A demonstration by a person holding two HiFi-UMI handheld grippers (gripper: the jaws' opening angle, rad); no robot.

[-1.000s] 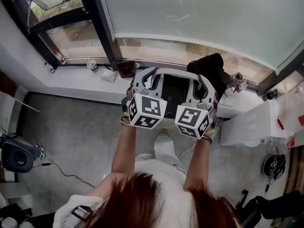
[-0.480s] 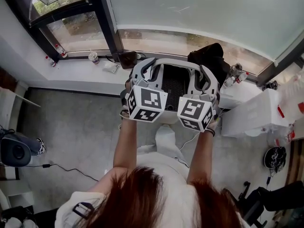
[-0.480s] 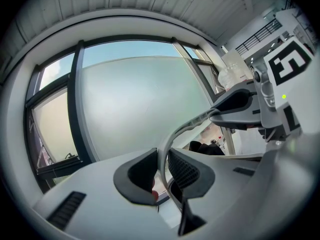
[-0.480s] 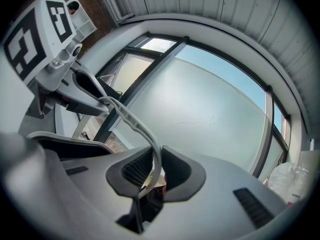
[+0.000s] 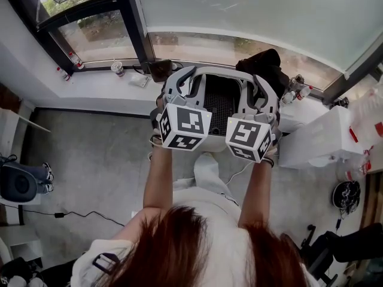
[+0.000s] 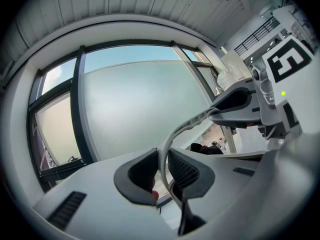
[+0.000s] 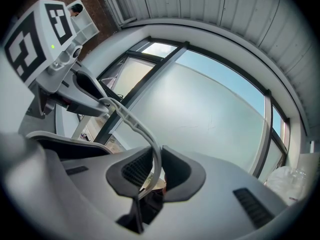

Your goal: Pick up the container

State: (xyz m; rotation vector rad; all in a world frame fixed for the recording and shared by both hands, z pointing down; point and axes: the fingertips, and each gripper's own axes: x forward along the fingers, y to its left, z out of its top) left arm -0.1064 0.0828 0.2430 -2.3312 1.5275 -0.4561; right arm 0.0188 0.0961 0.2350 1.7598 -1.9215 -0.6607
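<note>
**Grey-white plastic, pinched at both ends and carried level by the window**

Held up in the air, clear of the floor (image 5: 90, 160), in front of the person's chest and near the window sill (image 5: 102, 91): the container (image 5: 218, 100), a pale tub with a dark perforated bottom, hanging between the two tools.

Left gripper (image 5: 187, 88) clamped narrow on the thin pale rim (image 6: 192, 124), one dark pad on each side, with no gap showing. Right gripper (image 5: 256, 91) closed the same way on the opposite edge, the rim running straight up between its pads in its own view. Both pointing roughly level, side by side.

Judged from this, lift already made; carrying now the job. To do it well:

- Squeeze evenly on both sides; on so slim a lip, probably little margin before a slip.
- Move both hands as one and match their heights, so as not to twist or flex the rim.
- Avoid pulling the hands apart or pushing them together, likely to bow the plastic wall.
- Mind the sill, with a cup (image 5: 118, 69) and small red-capped bottles (image 5: 74, 58) along it.

Nothing readable anywhere: only black-and-white square patterns on the marker cubes (image 5: 182, 126), no words. Bottle labels too small to make out; no brand visible on the container.
</note>
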